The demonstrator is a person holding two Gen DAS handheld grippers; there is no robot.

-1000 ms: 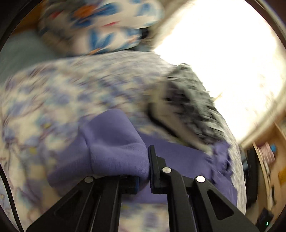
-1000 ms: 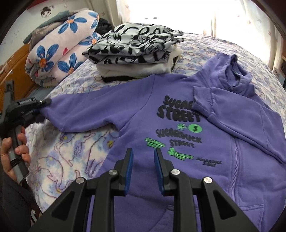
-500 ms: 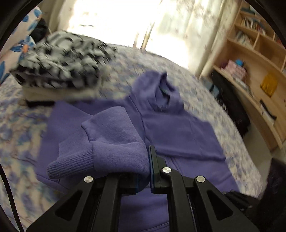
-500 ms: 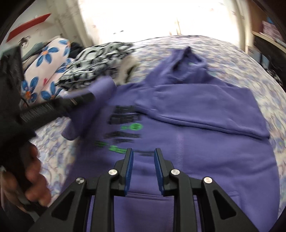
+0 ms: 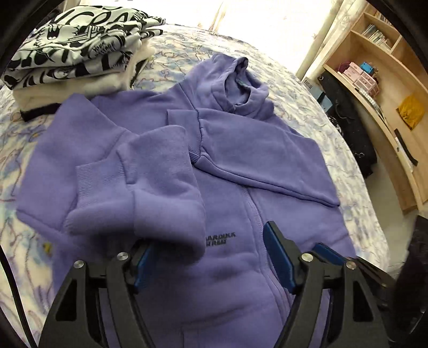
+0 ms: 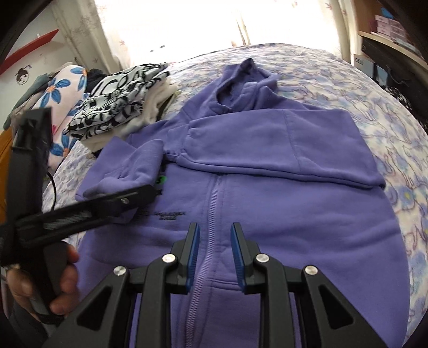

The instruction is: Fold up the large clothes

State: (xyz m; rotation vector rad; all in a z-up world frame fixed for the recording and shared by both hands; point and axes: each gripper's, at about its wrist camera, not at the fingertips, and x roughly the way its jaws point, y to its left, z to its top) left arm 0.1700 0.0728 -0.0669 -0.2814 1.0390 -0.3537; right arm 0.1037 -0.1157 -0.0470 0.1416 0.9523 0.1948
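Left gripper, low in frame, gapes beside the bunched sleeve, letting it rest across the hoodie; right gripper idles, parted.

Floral bedspread, wooden bookshelf with pink boxes, flower-print pillow at the bed's head, bright curtained window

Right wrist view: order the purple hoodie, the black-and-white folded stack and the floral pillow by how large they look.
1. purple hoodie, by far the largest.
2. black-and-white folded stack.
3. floral pillow.
The last two look close; the stack and the left gripper partly hide the pillow, so that ranking is unsure.
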